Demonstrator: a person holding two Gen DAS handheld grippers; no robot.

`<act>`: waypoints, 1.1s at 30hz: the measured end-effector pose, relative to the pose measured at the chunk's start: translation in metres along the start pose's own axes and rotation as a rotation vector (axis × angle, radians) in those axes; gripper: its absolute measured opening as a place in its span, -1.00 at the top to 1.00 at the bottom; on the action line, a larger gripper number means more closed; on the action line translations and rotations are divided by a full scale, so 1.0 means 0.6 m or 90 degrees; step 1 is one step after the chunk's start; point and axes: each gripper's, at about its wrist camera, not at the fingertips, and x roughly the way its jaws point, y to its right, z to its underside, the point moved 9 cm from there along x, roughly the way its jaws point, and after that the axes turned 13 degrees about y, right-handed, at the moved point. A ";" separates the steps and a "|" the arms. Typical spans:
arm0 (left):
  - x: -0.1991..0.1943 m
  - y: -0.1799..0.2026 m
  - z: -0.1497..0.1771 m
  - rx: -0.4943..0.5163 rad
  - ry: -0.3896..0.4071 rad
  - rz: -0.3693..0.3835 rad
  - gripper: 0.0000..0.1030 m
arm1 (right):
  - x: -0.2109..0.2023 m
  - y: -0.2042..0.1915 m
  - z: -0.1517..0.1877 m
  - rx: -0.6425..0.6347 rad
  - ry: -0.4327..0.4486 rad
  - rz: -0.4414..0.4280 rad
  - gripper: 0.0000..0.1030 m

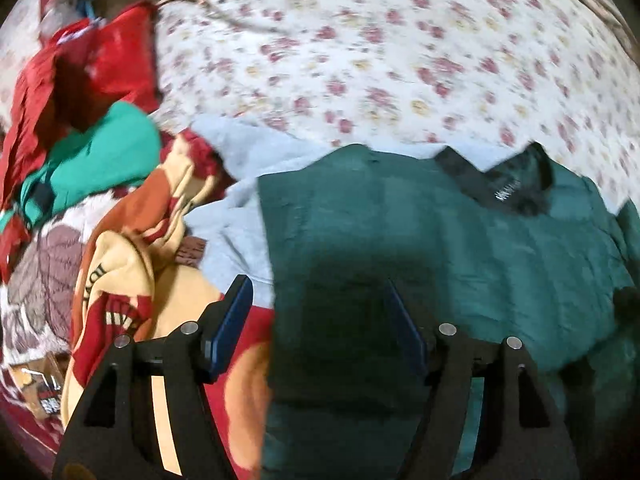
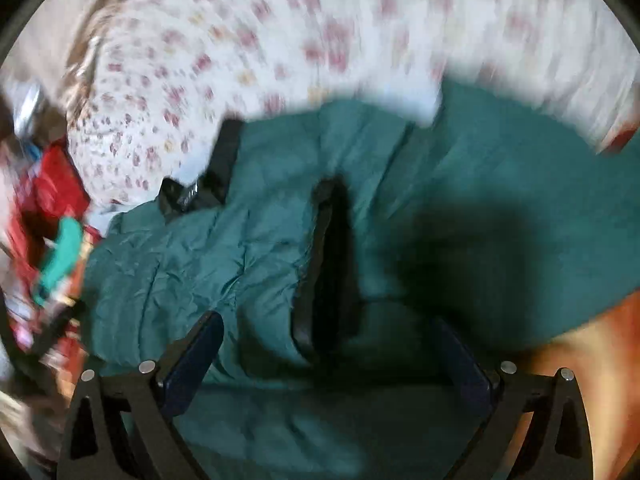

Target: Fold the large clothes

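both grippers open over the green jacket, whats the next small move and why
Probably lower the left hand-held gripper onto the dark green padded jacket at its left edge and close: both hand-held grippers are open and empty, the right above the black cuff.

We are seeing our left gripper [image 1: 320, 316] showing matte black angular plastic arms, each carrying two round silver screw heads and triangular cut-outs, ending in flat dark blue finger pads [image 1: 230, 328]. Our right gripper [image 2: 332, 354] is showing the same black frame, silver screws and dark blue pads [image 2: 192, 360], though motion blur is softening that view, so its far pad is perhaps only looking darker.
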 end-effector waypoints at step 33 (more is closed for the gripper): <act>0.013 0.009 -0.001 -0.064 -0.027 0.027 -0.37 | -0.109 -0.132 -0.037 -0.270 0.182 0.043 -0.12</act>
